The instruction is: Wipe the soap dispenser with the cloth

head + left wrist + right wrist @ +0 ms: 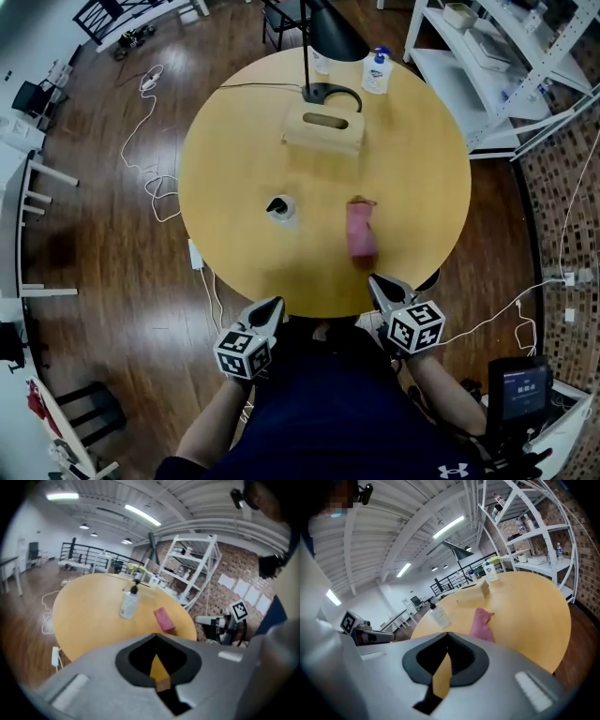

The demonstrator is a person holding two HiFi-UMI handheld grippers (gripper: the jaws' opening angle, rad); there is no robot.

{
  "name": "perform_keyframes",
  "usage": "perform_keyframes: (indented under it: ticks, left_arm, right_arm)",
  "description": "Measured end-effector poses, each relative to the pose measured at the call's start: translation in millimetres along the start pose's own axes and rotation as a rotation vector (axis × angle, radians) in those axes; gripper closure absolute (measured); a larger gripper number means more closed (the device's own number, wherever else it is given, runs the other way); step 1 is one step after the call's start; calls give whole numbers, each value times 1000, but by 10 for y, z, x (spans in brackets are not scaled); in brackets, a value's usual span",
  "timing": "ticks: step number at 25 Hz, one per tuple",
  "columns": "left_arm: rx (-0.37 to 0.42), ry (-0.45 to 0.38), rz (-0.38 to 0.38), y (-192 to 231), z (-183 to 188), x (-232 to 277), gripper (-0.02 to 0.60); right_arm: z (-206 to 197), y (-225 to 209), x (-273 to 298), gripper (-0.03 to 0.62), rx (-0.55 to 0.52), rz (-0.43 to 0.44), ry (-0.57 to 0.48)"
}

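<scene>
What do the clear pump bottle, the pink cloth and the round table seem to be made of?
Pump bottle: likely clear plastic, see-through body, black pump. Cloth: soft pink fabric, folded and creased. Table: pale wood or wood-look laminate, smooth, faintly glossy.

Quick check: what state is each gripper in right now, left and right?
Left gripper: closed, holding nothing.
Right gripper: closed, holding nothing.

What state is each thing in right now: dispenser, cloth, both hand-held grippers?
Dispenser: upright on the table, untouched.
Cloth: lying bunched on the table, not held.
Left hand-held gripper: shut, empty.
Right hand-held gripper: shut, empty.
</scene>
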State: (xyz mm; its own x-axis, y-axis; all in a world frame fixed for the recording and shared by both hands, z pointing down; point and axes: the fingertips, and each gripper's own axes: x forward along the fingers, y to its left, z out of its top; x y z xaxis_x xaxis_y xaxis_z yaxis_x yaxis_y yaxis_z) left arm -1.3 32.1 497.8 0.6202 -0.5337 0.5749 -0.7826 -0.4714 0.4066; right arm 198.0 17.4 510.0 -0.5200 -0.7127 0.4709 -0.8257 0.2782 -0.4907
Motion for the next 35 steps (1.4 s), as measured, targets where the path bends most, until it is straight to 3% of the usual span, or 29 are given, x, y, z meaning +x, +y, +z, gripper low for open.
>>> perform_keyframes:
  ticks: [2,4,8,11,16,21,23,26,29,32,35]
  left_arm:
    - [134,19,-48,-323,-46,8,580]
    - [202,24,-104,-563,-124,-7,578]
    - [255,20,-215,-878,-321,-117,578]
    - [271,-12,-243,-821,-480,-358,578]
    - [265,-97,-206,-412,-838,-1021,578]
    - [210,-36,-173,-162,-1565,-1561,578]
    - [210,-34,-164,-162,-1702,-1739,578]
    - [256,-90,-150,-128,-1559,-1863,578]
    - [311,-177,-87,-94,-1255,-1922,578]
    - [229,-252,-20,-92,-1115,-2012,578]
    - [182,-281,-16,-310,-1153,-2068,578]
  right_arm:
    - [-238,231,-15,585,1,32,19]
    - [-394,472,-63,583,-9,47,16]
    - [-387,883,-312,583,-84,49,-57]
    - [-457,1068,-496,583,-135,12,-91]
    - [-806,1538,-613,583,-176,-73,-94]
    - [-1402,2251,-662,583,-288,-60,0]
    - [-1433,2428,-713,583,-319,-59,-8]
    - [-1215,2566,-728,583,-373,-54,-72]
    - [-1066,2598,-795,585,-421,-41,-113]
    - [-1039,2599,-966,583,-432,-41,-140]
    - [-994,2613,-1208,585,-457,-39,-176]
